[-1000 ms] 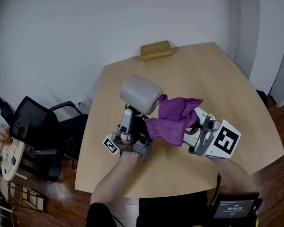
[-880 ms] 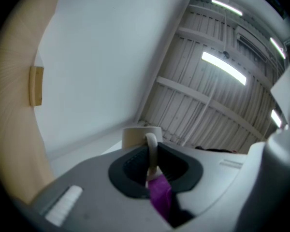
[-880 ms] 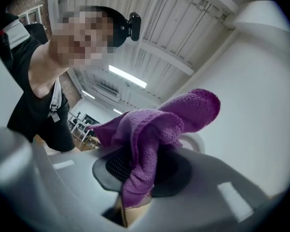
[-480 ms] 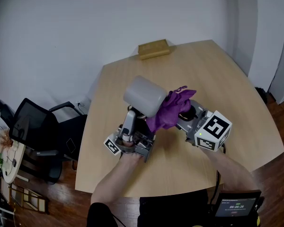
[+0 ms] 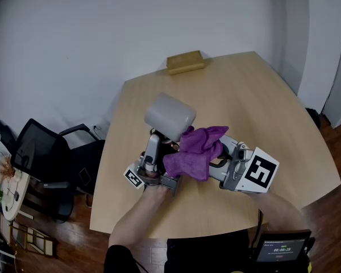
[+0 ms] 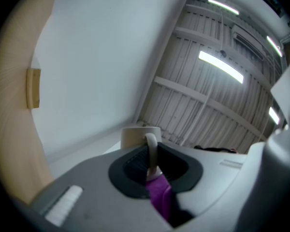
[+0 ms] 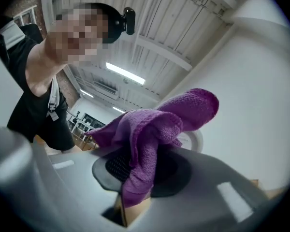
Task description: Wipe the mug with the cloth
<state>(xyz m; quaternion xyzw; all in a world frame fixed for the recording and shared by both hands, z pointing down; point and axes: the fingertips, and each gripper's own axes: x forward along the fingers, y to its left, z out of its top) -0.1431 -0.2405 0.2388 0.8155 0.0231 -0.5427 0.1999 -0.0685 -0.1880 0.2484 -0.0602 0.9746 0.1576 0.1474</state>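
Observation:
A pale grey mug (image 5: 169, 116) is held up over the wooden table (image 5: 261, 95), tilted, its handle (image 6: 151, 151) clamped in my left gripper (image 5: 158, 145), which points steeply upward. In the left gripper view the left gripper (image 6: 152, 167) is shut on that thin handle, with the mug body (image 6: 137, 136) beyond. My right gripper (image 5: 220, 156) is shut on a bunched purple cloth (image 5: 194, 151), which lies against the mug's lower side by the handle. The right gripper view has the cloth (image 7: 150, 134) spilling out of the right gripper (image 7: 140, 172), the mug (image 7: 194, 140) pale behind it.
A wooden block (image 5: 186, 61) lies at the table's far edge. A black office chair (image 5: 45, 152) stands left of the table. A small screen (image 5: 281, 249) sits near the bottom right. The person's arm (image 5: 137, 209) reaches in from below.
The right gripper swept the cloth up along the mug's side, then back down to below the mug near the handle. The left gripper and mug stayed almost still.

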